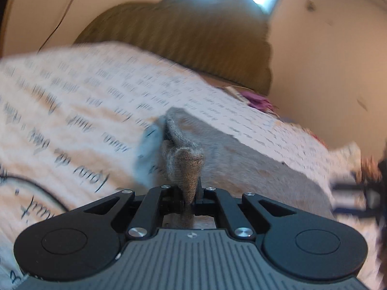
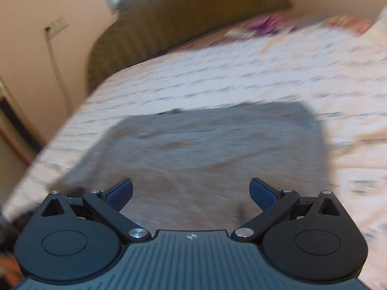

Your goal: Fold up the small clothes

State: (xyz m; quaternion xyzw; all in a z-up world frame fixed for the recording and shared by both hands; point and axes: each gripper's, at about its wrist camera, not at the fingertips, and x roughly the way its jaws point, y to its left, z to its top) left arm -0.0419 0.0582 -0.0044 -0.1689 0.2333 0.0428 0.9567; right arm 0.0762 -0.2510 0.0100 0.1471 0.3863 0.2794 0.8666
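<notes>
The left gripper (image 1: pixel 191 188) pinches a bunched edge of the grey garment (image 2: pixel 212 149) on the bedsheet (image 2: pixel 217 79), while the right gripper (image 2: pixel 191 191) hangs above it with fingers spread.

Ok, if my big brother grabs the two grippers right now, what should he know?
Left gripper: shut on a pinched-up bunch of the grey knit garment.
Right gripper: open, holding nothing, hovering above the same garment.
The garment lies mostly flat on the bedspread printed with handwriting; only the pinched bit is lifted.
Done: one edge gripped.
Left: no finished fold shows yet. Probably grip the fabric with the right gripper too, then fold it over. The pictures are blurry, so check the garment's edges first.
</notes>
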